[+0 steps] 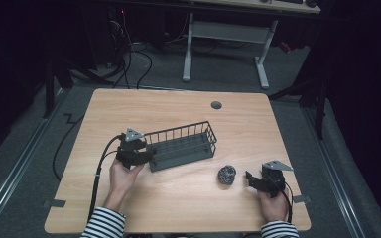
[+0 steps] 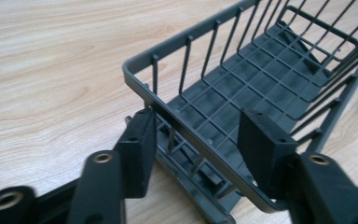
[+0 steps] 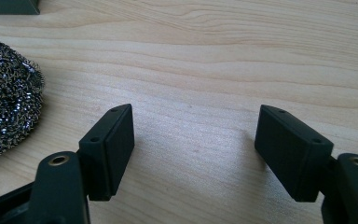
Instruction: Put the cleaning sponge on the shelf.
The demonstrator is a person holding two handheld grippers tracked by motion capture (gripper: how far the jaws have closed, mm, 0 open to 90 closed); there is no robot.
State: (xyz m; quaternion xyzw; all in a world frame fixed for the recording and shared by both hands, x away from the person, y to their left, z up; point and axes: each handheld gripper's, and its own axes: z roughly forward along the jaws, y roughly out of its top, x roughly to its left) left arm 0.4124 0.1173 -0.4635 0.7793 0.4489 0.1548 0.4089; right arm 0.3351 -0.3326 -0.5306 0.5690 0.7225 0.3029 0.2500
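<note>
A dark grey wire basket [image 1: 178, 133] lies across the middle of the wooden table [image 1: 178, 198], with nothing inside it. My left gripper [image 1: 149, 154] is at the basket's left end. In the left gripper view the basket's end wall [image 2: 200, 149] runs between the gripper's [image 2: 200, 140] spread jaws, and the pads do not press on it. A ball of steel wool [image 1: 226, 175] rests to the right of the basket. My right gripper [image 1: 250, 179] stands just right of it, open and with nothing in it [image 3: 196, 149]; the steel wool [image 3: 7, 98] lies beyond its left jaw.
A round cable hole [image 1: 216, 105] sits near the table's far edge. Past the table stand a white desk frame [image 1: 225, 32] and loose cables [image 1: 139, 64] on the floor. A corner of the basket [image 3: 9, 5] shows at the top left of the right gripper view.
</note>
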